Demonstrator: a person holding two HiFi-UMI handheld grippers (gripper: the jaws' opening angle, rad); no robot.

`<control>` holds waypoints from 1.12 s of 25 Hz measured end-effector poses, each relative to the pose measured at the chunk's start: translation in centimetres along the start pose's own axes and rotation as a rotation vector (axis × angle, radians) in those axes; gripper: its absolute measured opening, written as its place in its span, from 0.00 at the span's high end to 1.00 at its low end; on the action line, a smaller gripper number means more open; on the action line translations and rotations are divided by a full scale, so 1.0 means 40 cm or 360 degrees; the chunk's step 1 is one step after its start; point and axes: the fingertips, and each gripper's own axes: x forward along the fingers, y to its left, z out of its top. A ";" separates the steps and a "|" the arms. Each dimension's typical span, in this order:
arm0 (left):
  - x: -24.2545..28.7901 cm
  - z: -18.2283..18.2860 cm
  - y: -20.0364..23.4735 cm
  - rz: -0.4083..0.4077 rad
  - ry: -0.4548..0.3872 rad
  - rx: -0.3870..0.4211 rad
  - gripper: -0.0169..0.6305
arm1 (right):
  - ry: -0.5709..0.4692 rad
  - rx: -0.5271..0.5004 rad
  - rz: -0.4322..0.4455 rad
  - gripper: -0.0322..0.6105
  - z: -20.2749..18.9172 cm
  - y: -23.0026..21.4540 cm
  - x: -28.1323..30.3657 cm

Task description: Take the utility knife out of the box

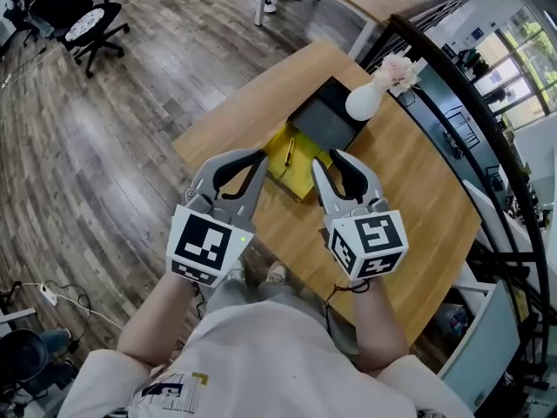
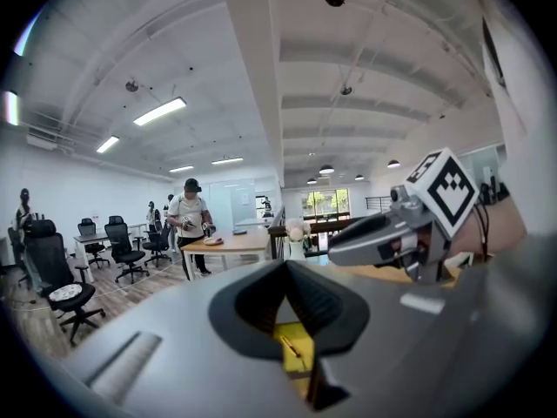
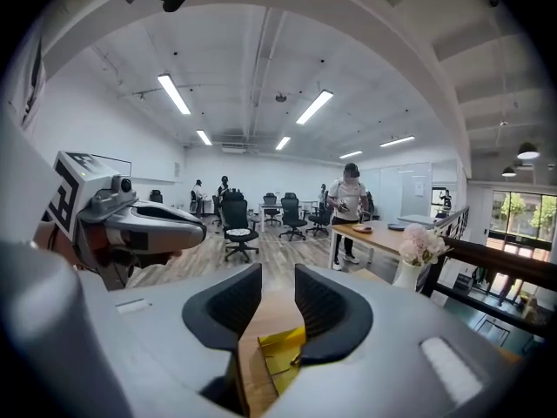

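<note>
The utility knife (image 1: 289, 153) lies in the open yellow box (image 1: 300, 179) on the wooden surface (image 1: 409, 190). Its long axis runs roughly away from the person. It sits just ahead of and below both tools, between them and about equally near each. The right gripper (image 1: 325, 160) has its jaws apart with nothing between them, so it looks the readier to reach in. The left gripper (image 1: 260, 157) has its jaws closed tip to tip, empty.

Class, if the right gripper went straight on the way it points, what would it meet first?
Probably the yellow box, seen low between the right gripper's open jaws; otherwise the wooden table beyond. Depth is unclear.
</note>
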 end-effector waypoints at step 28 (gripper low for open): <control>0.330 -0.369 0.134 -0.0051 0.0412 -0.0176 0.97 | 0.0621 0.0311 -0.0034 0.70 -0.476 -0.138 0.481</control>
